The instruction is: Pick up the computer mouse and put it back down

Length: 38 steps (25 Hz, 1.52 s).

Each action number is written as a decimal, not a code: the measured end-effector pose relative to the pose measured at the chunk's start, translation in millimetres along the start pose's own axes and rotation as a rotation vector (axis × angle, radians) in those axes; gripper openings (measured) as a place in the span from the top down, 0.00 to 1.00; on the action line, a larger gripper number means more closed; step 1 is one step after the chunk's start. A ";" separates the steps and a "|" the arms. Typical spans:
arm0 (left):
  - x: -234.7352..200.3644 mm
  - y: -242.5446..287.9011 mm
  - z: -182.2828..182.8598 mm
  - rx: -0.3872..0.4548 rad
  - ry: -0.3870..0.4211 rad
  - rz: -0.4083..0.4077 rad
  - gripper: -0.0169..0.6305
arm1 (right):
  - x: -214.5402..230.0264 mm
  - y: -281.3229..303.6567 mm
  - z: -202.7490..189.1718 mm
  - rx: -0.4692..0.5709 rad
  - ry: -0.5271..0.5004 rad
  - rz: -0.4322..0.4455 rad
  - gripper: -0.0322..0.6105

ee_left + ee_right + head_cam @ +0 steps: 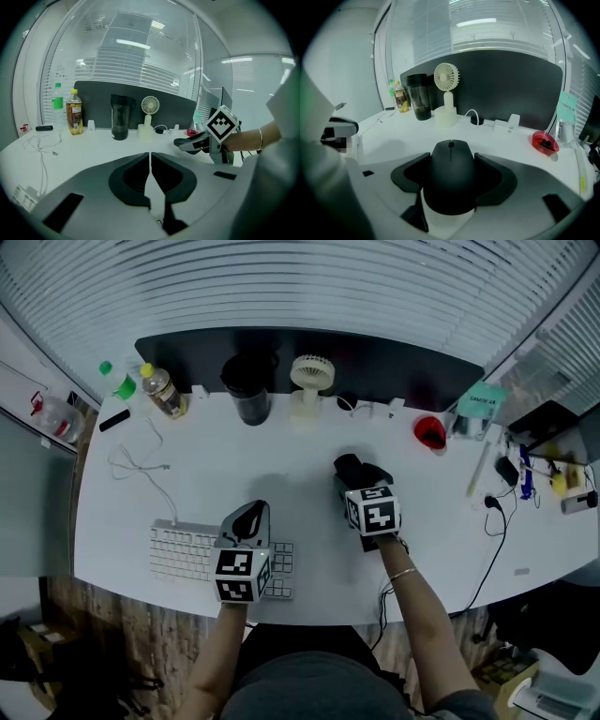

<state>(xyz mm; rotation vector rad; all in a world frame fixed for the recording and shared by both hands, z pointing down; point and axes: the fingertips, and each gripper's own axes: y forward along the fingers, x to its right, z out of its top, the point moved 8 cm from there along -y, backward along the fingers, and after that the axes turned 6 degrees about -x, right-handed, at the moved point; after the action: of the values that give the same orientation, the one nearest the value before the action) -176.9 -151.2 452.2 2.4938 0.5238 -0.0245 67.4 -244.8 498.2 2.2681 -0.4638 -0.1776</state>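
Observation:
A black computer mouse (451, 173) sits between the jaws of my right gripper (451, 161), and both pads press on its sides. In the head view the mouse (354, 468) pokes out ahead of the right gripper (361, 480) over the middle of the white desk (422, 521), seemingly just clear of the surface. My left gripper (248, 518) hovers above the keyboard, its jaws closed together on nothing (150, 159). From the left gripper view the right gripper (197, 143) shows at the right with its marker cube.
A white keyboard (178, 554) lies at the front left. Along the back stand a black tumbler (248, 390), a white fan (311, 381), a bottle (164, 392) and a red bowl (430, 432) before a dark partition (375, 357). A thin cable (141, 465) trails at the left.

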 end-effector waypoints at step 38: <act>100.7 -4.6 2.2 0.040 0.193 -0.384 0.92 | 54.0 -159.7 -131.7 0.014 0.304 -0.409 0.49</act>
<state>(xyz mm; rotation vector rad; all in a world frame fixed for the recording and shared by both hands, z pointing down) -85.5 -112.4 434.5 2.4092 1.0866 0.0579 196.5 -76.7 469.7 2.3290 0.1608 -0.0323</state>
